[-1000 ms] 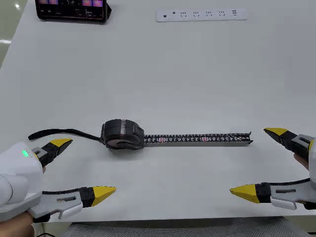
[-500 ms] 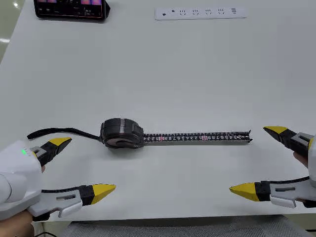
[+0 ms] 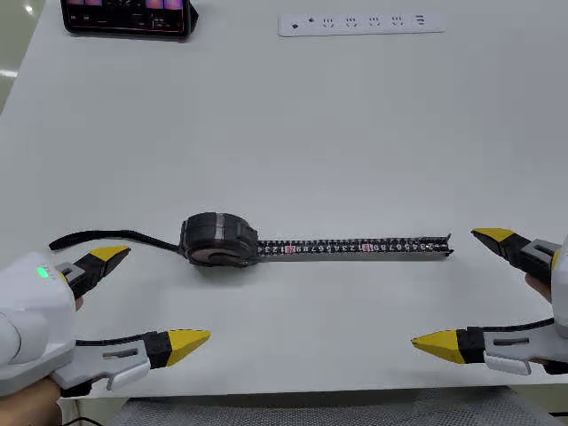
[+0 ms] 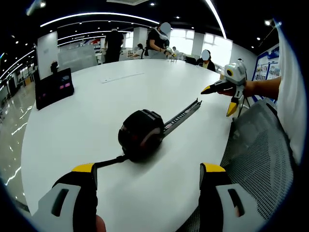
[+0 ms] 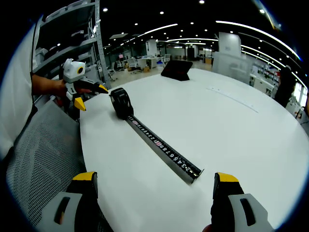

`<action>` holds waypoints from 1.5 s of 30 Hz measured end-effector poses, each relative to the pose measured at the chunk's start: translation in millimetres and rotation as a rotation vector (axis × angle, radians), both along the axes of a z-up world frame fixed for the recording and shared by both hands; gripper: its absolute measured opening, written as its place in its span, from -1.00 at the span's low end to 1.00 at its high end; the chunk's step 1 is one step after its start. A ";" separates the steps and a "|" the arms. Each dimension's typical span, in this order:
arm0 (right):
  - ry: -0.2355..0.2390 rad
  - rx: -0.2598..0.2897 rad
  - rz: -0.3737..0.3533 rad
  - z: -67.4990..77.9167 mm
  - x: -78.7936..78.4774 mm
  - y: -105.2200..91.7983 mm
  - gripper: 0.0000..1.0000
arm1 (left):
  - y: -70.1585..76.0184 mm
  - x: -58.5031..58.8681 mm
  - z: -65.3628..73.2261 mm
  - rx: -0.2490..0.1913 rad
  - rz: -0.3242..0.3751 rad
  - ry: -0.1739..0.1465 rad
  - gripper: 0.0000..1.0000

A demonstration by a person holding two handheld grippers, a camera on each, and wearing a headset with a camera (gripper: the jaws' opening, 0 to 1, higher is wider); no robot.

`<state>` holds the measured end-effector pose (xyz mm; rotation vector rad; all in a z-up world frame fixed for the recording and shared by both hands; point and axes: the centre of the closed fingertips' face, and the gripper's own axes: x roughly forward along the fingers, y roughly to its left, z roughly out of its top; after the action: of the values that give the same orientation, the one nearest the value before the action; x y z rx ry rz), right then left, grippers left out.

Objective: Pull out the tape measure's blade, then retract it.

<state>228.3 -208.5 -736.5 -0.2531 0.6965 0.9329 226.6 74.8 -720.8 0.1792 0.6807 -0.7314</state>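
A black tape measure case (image 3: 218, 240) lies on the white table (image 3: 293, 133), its blade (image 3: 355, 248) drawn out to the right and flat on the surface, its strap (image 3: 106, 237) trailing left. The hook end (image 3: 449, 247) rests free. My left gripper (image 3: 151, 297) is open near the front left, apart from the case (image 4: 141, 134). Open too is my right gripper (image 3: 457, 288), at the front right, just short of the blade tip (image 5: 195, 173). Both grippers hold nothing. The left gripper (image 5: 87, 95) and right gripper (image 4: 219, 99) face each other.
A white power strip (image 3: 360, 24) and a dark device with a lit screen (image 3: 130, 17) lie along the table's far edge. The table's front edge runs just behind both grippers, with a mesh chair (image 5: 43, 150) below it. People stand in the background (image 4: 159, 41).
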 end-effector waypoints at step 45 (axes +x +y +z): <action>-0.012 -0.011 -0.005 2.9 12.5 -13.8 0.95 | -32.6 36.2 -0.7 -0.083 0.186 0.034 0.70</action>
<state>240.8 -222.4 -733.6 -0.2664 0.6911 0.9226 262.8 42.2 -721.5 0.0268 0.6877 -0.5839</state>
